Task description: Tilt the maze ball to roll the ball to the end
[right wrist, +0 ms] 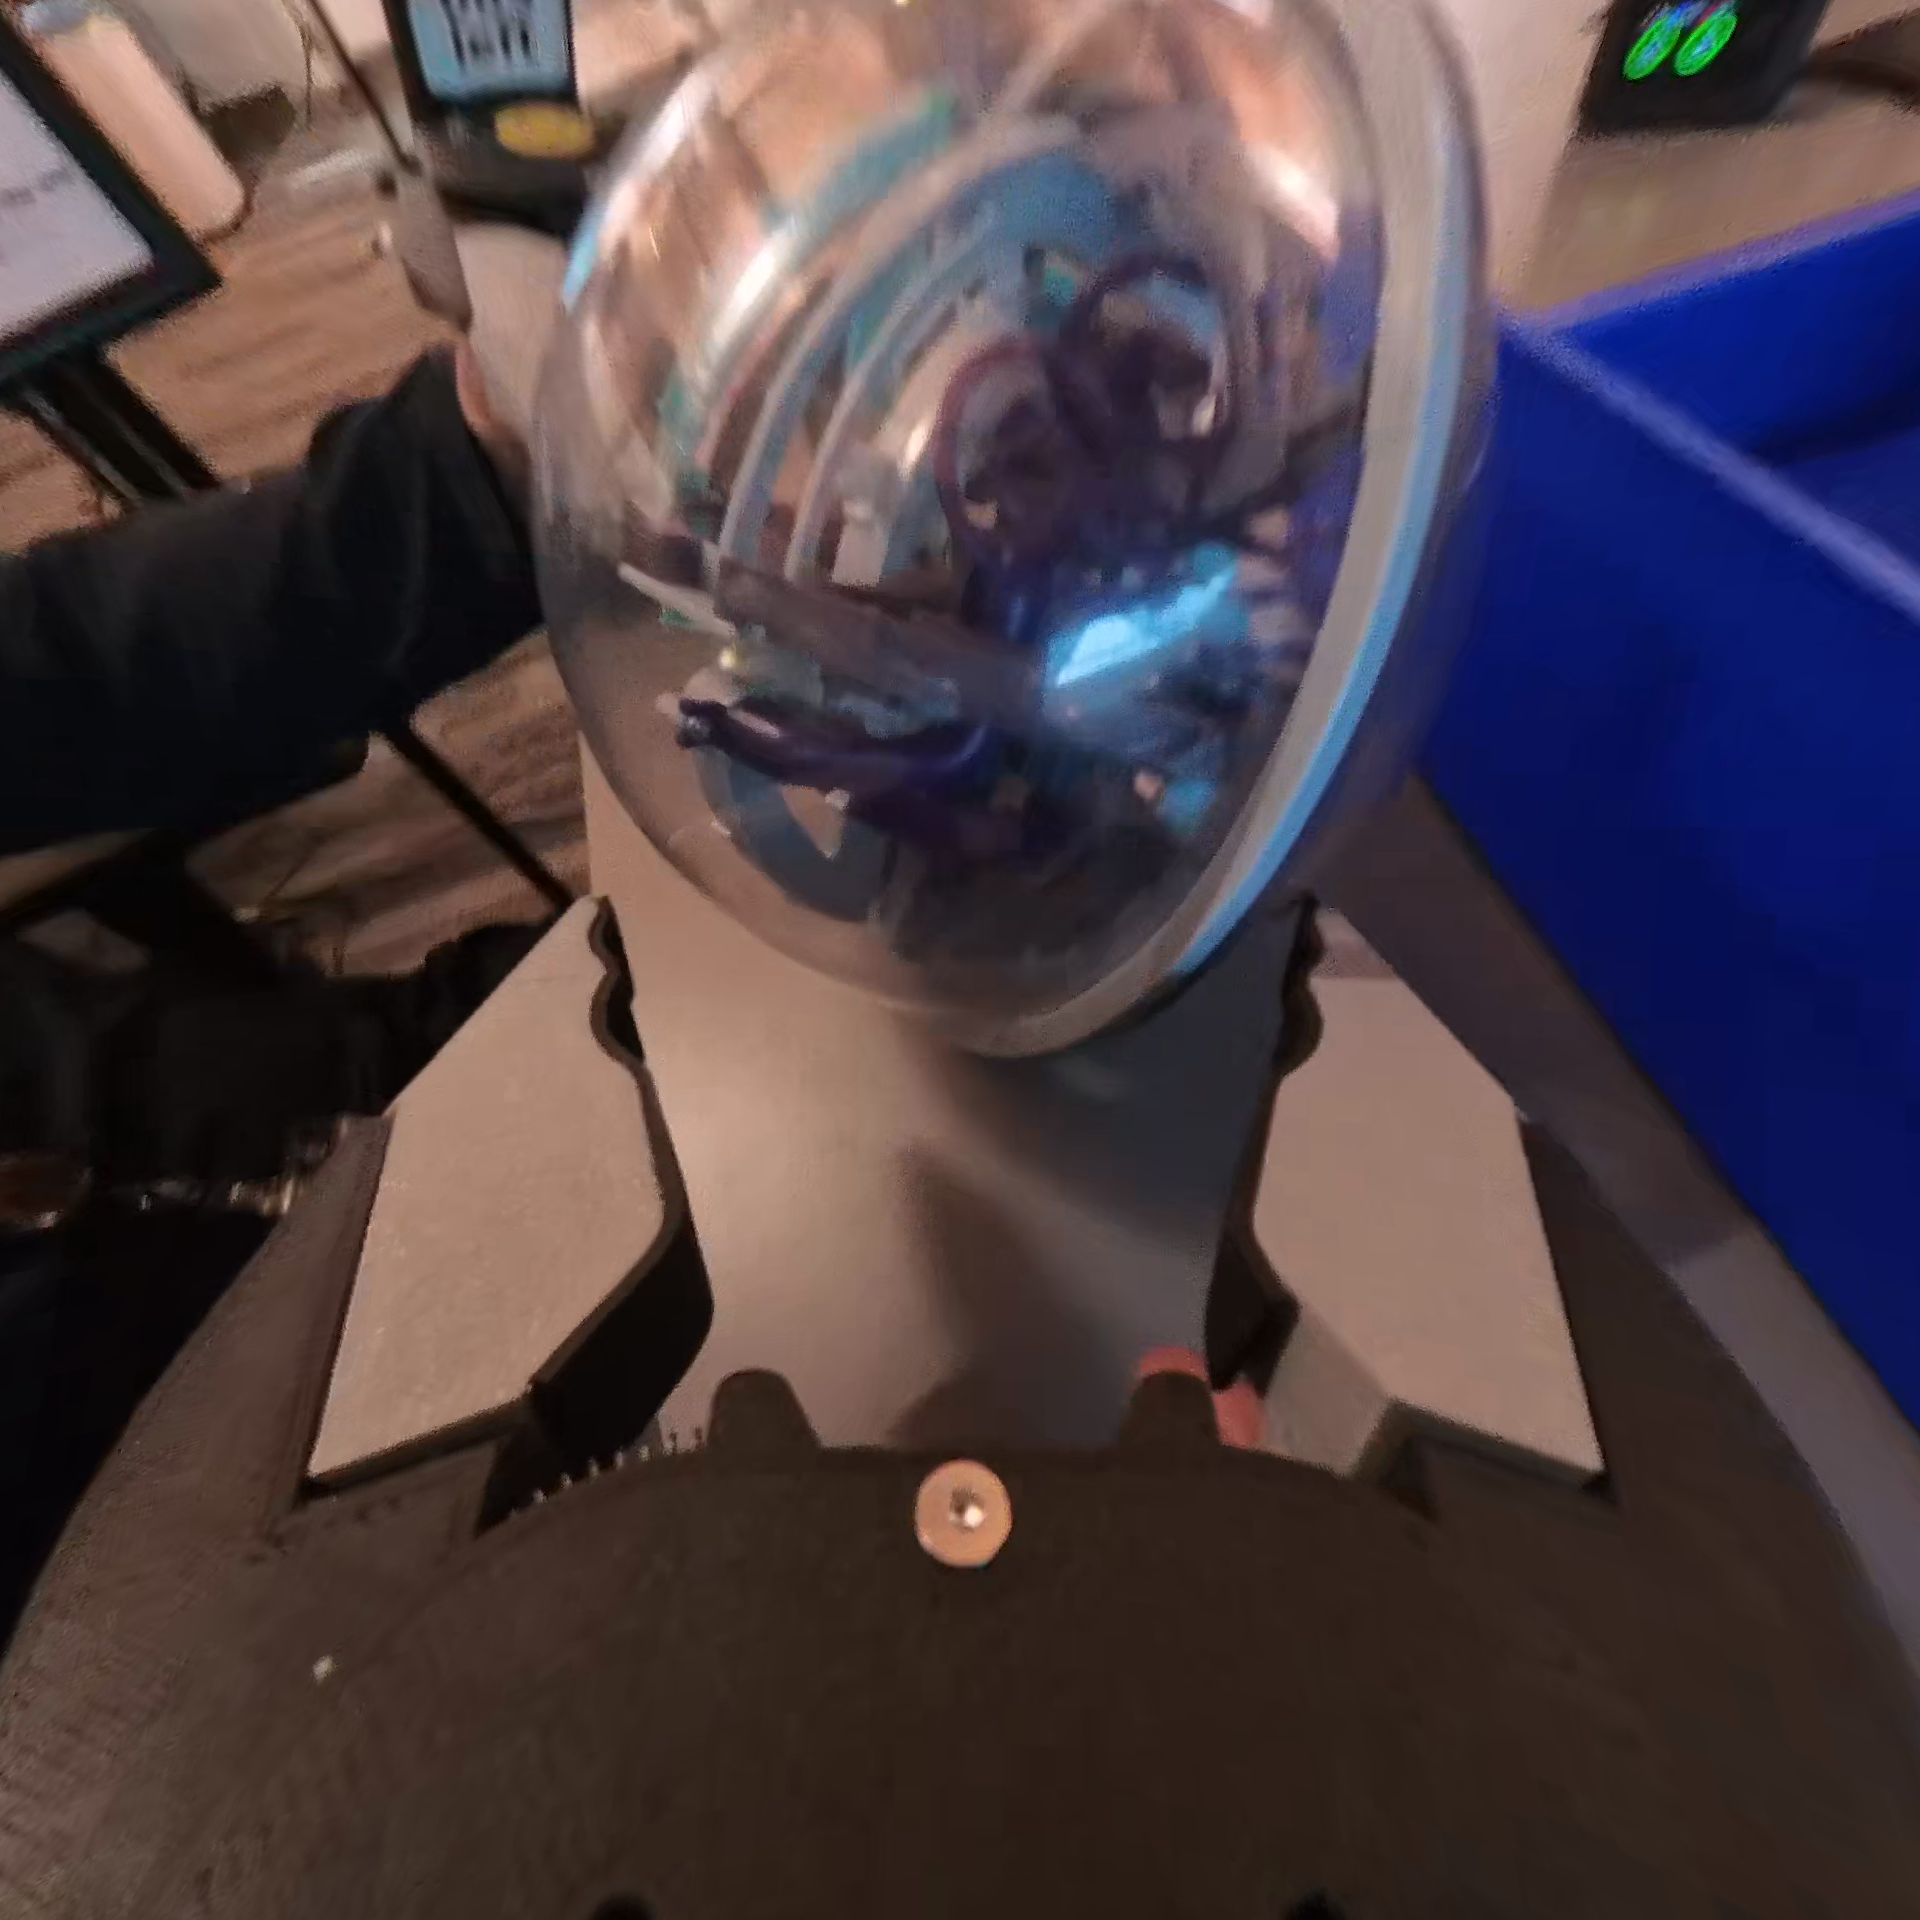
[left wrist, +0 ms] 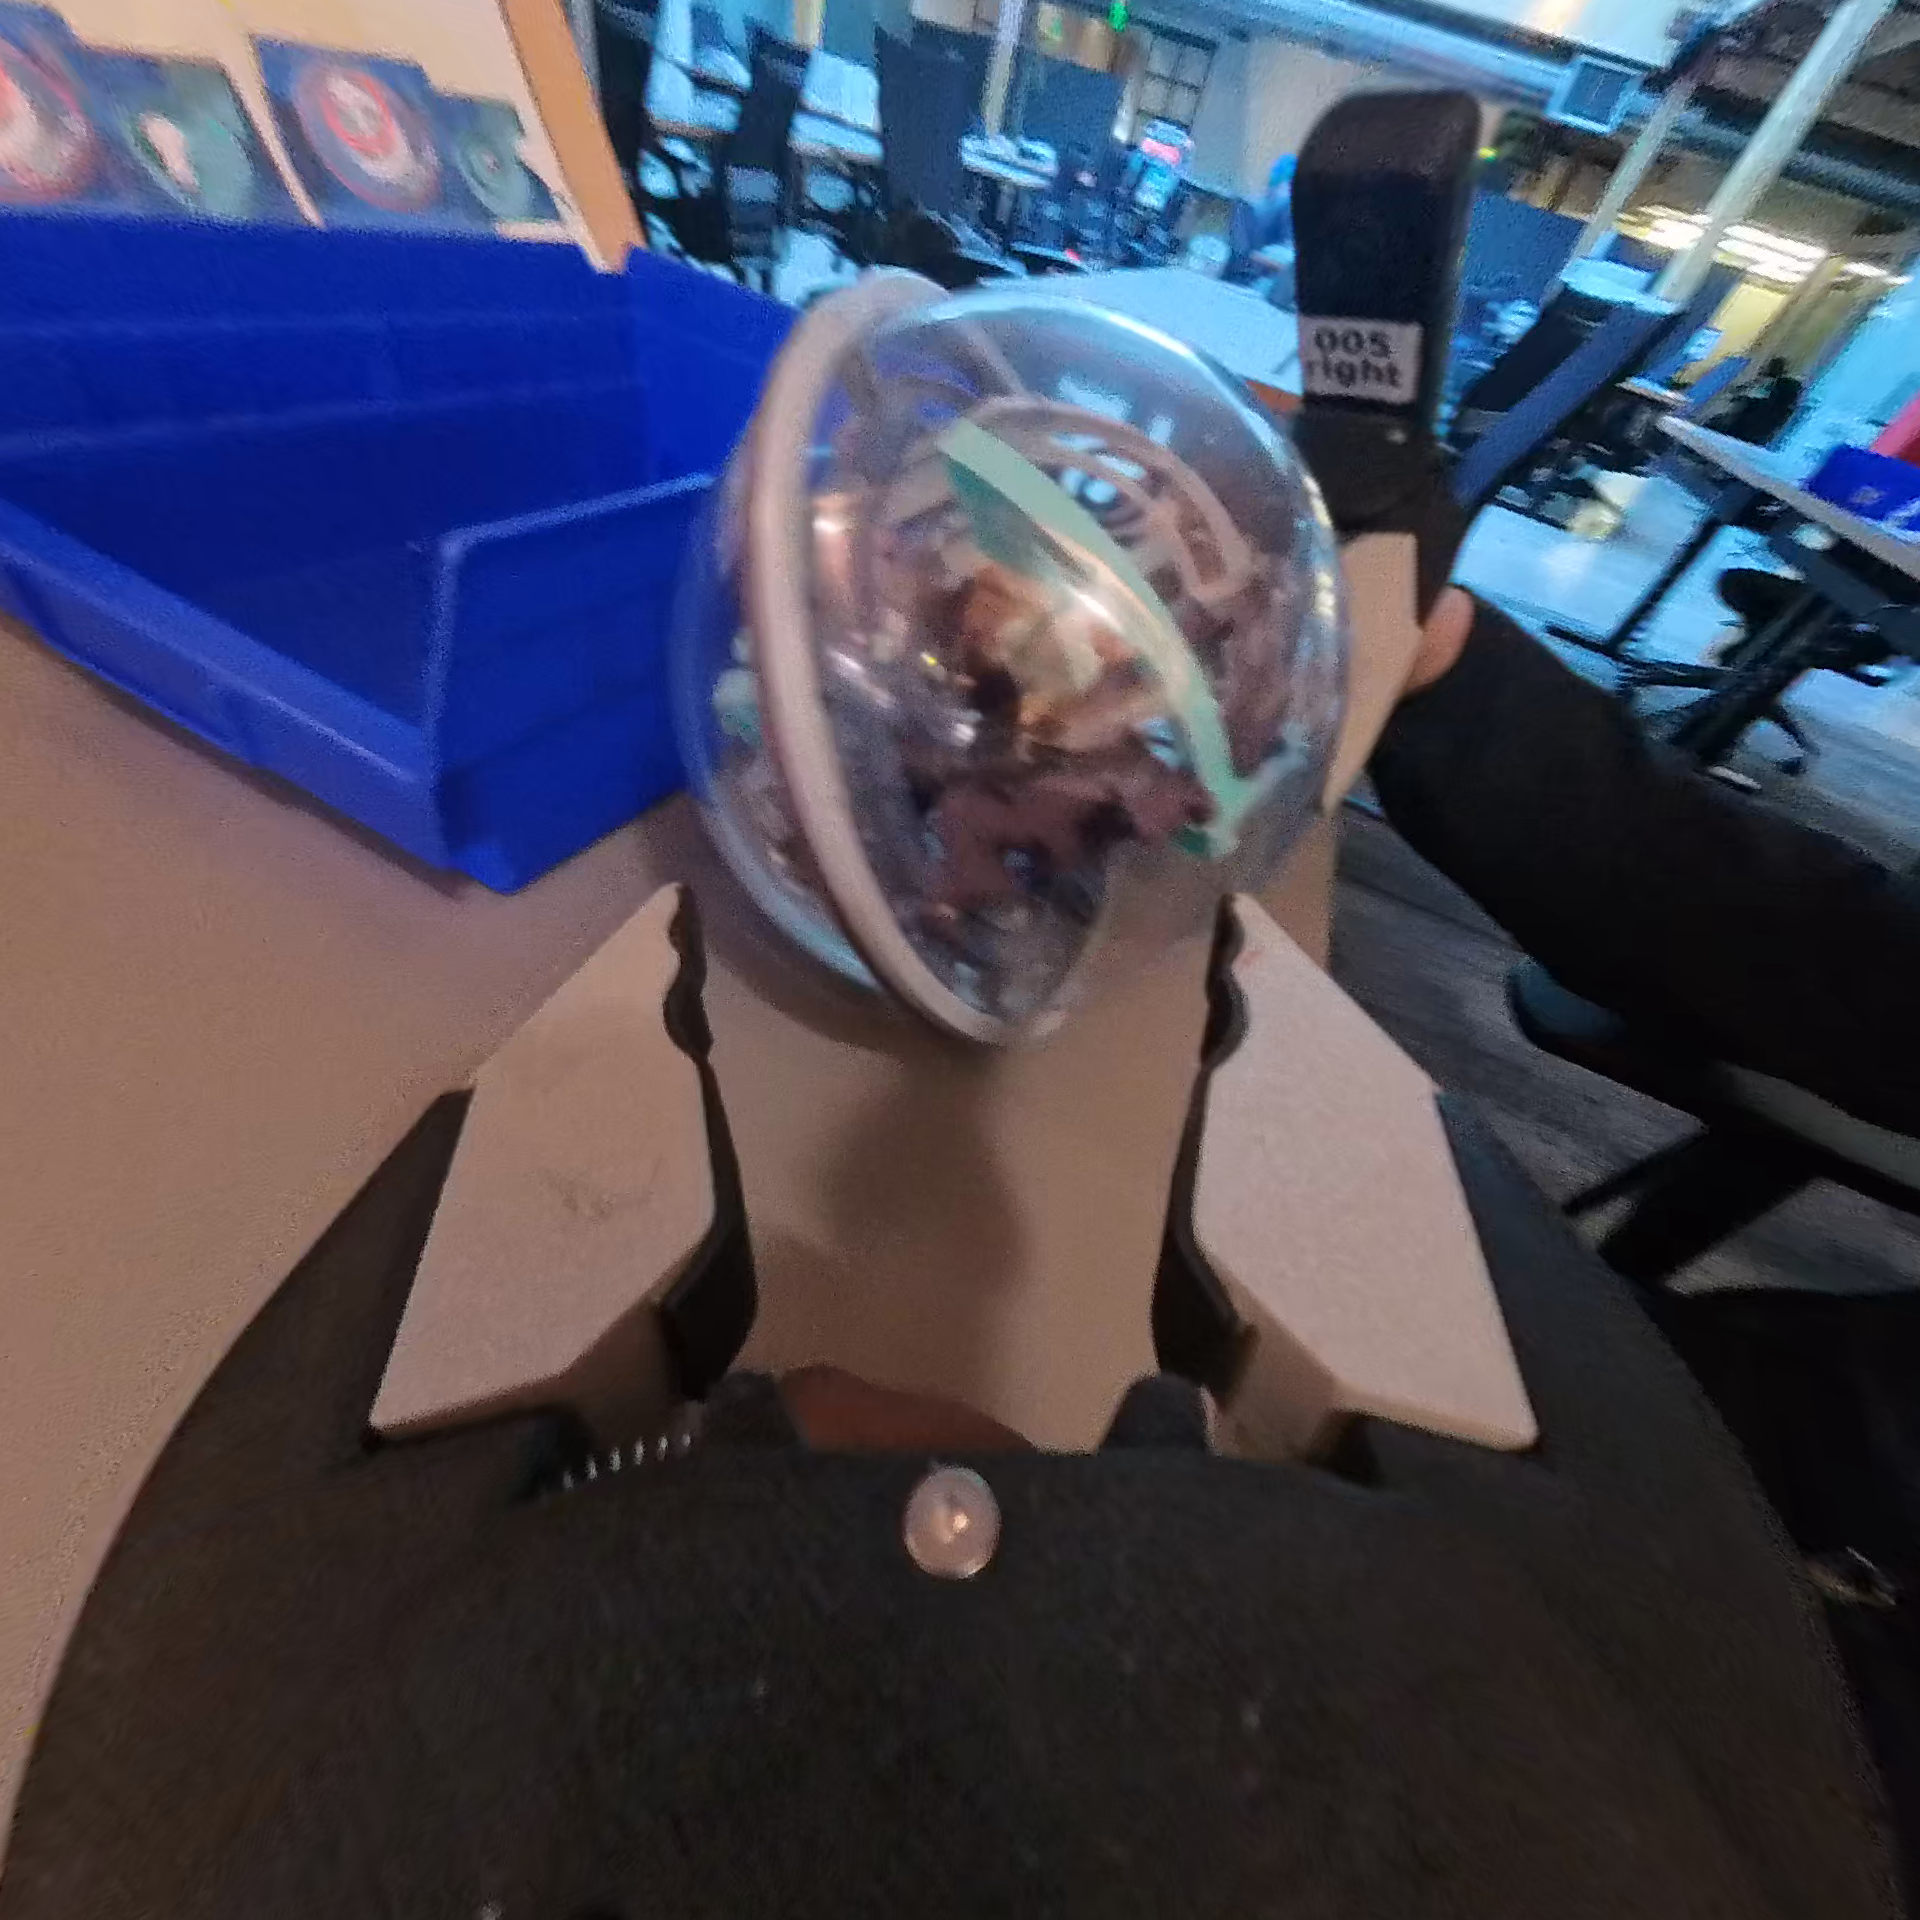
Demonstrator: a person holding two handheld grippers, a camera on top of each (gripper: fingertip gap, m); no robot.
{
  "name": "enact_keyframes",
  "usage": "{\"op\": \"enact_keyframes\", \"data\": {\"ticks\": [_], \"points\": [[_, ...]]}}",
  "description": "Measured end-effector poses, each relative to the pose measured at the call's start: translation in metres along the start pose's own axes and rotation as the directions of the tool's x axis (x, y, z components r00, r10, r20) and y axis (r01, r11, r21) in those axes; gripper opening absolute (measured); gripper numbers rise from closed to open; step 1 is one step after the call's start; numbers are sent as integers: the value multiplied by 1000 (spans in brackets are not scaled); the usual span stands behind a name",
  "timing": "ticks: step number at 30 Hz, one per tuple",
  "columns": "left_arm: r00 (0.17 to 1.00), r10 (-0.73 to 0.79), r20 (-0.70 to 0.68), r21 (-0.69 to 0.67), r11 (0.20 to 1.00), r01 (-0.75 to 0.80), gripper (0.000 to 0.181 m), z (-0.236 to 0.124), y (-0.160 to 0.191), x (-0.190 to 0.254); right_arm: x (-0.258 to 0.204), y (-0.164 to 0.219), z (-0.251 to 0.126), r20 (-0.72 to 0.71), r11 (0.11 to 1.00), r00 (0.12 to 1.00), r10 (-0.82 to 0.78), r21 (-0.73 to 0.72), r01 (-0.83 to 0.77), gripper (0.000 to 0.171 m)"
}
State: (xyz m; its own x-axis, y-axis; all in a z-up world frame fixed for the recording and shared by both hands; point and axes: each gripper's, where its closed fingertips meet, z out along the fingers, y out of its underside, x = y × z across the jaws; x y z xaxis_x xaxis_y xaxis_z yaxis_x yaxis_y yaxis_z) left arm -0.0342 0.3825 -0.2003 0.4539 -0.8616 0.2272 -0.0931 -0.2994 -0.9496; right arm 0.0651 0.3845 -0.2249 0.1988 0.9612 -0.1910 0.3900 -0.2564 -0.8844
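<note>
The clear plastic maze ball (left wrist: 1013, 665) with coloured tracks inside sits raised off the pale tabletop (left wrist: 208, 987), lodged between the two grippers, which face each other from opposite sides. The left gripper (left wrist: 951, 925) has its pale fingers spread wide, the sphere's lower curve resting against their tips; the right gripper (right wrist: 961, 956) is likewise spread, cradling the ball from the other side. Neither is pinching; both press inward. The grey seam ring (left wrist: 800, 665) runs steeply tilted, so the ball's axis leans toward the blue plastic bin (left wrist: 343, 582) just beside it. Both views are blurred and the small ball inside cannot be found. Any tilt likely depends on both grippers turning together, since each is equally close
</note>
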Motion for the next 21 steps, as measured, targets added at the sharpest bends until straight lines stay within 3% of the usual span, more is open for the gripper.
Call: {"op": "enact_keyframes", "data": {"ticks": [2,4,7,11,13,16,19,21], "points": [[996,-41,-83,-43,998,38,96,1,7,12,8,-17,-3,-25,995,999,24,103,-21,129],[997,-52,-62,-90,995,46,100,7,13,9,16,-28,-4,-12,976,999,53,210,-49,130],[993,-107,-48,-137,986,99,97,19,17,3,10,-29,1,154,955,971,184,204,-214,126],[978,-179,-104,-97,981,169,106,26,8,3,11,-24,5,141,948,960,243,174,-266,129],[985,-146,-96,-91,986,137,105,28,7,4,10,-19,9,94,968,976,198,138,-210,133],[998,63,-10,-94,994,-63,105,31,6,6,10,-21,15,-22,992,997,73,109,-70,147],[972,224,65,-125,969,-215,105,33,-1,15,2,-50,4,-152,977,983,-107,167,132,154],[955,287,74,-41,958,-285,104,26,-26,33,-17,-80,-15,-200,940,961,-191,245,238,154]]}}
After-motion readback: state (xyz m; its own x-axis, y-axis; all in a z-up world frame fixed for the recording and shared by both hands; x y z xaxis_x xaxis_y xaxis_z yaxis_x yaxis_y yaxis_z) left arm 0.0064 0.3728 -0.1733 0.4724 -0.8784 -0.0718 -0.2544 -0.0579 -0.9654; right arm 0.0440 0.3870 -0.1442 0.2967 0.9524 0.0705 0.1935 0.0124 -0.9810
